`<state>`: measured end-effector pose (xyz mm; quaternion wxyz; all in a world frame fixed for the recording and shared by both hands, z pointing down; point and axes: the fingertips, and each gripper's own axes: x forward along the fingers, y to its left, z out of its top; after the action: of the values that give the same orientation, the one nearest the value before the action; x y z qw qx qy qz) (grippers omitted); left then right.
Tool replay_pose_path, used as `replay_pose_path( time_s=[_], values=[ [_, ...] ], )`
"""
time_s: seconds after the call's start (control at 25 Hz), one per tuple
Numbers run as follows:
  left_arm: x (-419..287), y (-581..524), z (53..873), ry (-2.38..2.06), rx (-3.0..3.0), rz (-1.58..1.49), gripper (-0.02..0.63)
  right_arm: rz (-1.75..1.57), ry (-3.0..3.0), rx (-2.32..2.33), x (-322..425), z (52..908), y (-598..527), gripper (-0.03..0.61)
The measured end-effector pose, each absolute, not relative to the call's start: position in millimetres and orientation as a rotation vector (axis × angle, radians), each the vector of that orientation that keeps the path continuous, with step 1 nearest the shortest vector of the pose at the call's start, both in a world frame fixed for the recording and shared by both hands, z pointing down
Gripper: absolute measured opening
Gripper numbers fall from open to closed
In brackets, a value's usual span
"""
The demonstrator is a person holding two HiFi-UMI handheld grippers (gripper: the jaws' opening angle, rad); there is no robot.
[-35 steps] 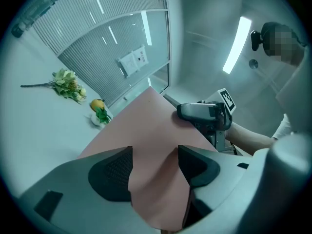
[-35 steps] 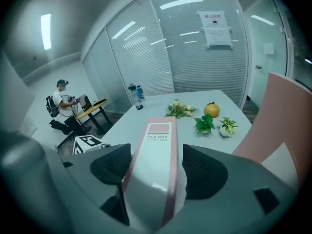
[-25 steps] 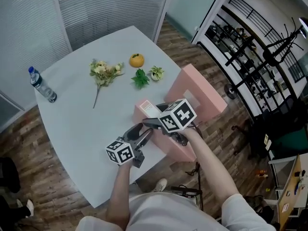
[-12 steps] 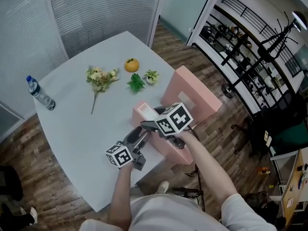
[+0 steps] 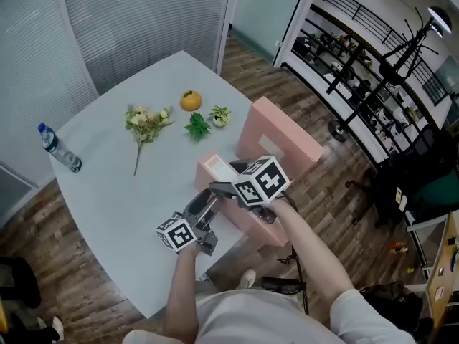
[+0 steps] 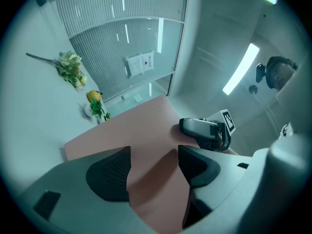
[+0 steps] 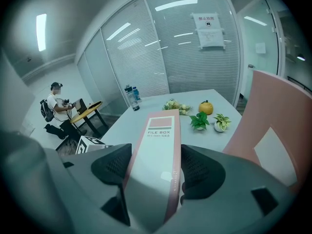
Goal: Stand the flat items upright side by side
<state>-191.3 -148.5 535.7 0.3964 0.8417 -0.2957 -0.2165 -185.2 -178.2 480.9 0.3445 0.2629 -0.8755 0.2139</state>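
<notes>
- A pink file box (image 7: 161, 130) is clamped by both grippers near the right edge of the pale table (image 5: 115, 185).
- The right gripper (image 7: 155, 168) is closed on the box's narrow spine. One dark pad presses on each side of the spine, below the white label printed "FILE BOX".
- The left gripper (image 6: 152, 165) is clenched on the same box. The plain pink board is seen filling the gap between its two pads.
- In the left gripper view, the right gripper is seen at the far edge of that pink board.
- In the head view, the held box is seen with its labelled spine turned up and its label end toward the far side. Whether its lower edge rests on the table cannot be told.
- A second pink box (image 5: 280, 138) is stood on edge just to the right of the held one, with a pale rectangle on its broad face. Contact between the two boxes cannot be judged.
- On the far part of the table an orange (image 5: 190, 100), a green sprig (image 5: 197, 126) and a small potted plant (image 5: 219, 115) are set close together.
- A bunch of flowers (image 5: 147, 119) is laid to their left.
- A water bottle (image 5: 59, 147) is placed at the table's far left edge, well apart from everything else.
- In the right gripper view, a seated person (image 7: 59, 106) is seen in the background, beyond the table.
</notes>
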Motion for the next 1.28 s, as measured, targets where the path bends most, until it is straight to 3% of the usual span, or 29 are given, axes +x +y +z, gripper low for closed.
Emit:
replay_pose_path(
  time_s=[1.28],
  values=[
    [-182, -154, 495, -0.731, 2.19, -0.552, 0.299, 0.366, -2.533, 0.929, -171, 406, -183, 0.328]
  ],
)
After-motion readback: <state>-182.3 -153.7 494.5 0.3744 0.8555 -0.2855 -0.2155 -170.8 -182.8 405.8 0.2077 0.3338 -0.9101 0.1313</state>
